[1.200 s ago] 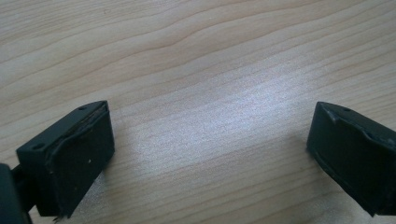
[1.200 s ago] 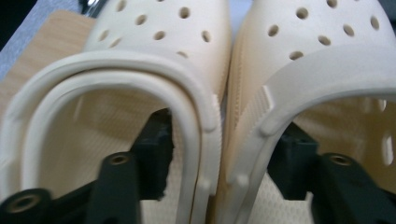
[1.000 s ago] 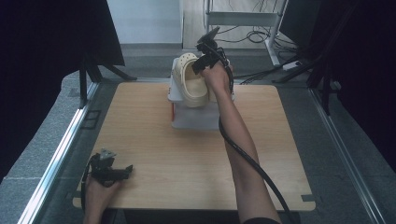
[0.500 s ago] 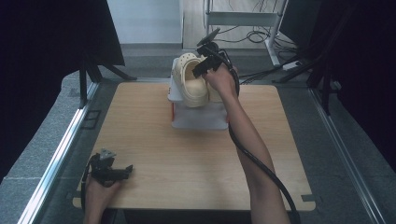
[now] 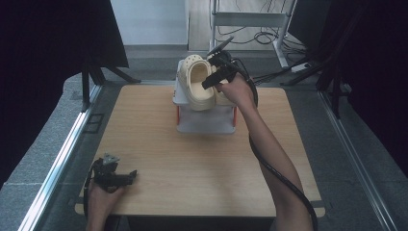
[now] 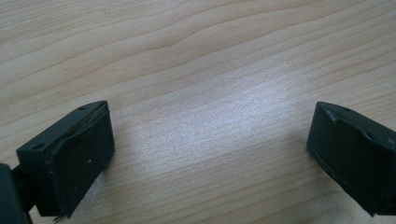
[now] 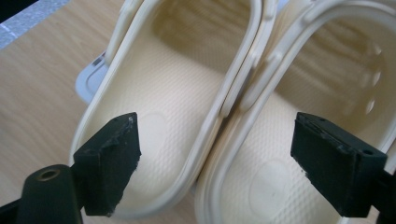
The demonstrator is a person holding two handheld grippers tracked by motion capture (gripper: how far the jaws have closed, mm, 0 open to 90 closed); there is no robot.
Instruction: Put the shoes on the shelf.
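— Right gripper (image 7: 212,170) wide open, one jaw inside each cream clog (image 7: 154,107); both on white stand (image 5: 206,120) just below. Left gripper (image 6: 210,158) open over bare worktop (image 5: 192,163).
— Could pinch both rims, drag the pair off.

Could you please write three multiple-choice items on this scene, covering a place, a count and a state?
1. Where is the left gripper?
A. near corner of the table
B. on the stand
C. on the floor

2. How many cream clogs are there?
A. one
B. two
C. three

3. How do the right gripper's jaws stand?
A. shut
B. clamping a cable
C. open

Answers: 1 A, the high view shows it at the near left corner. 2 B, the right gripper view shows two side by side. 3 C, the jaws stand wide apart over the clogs.
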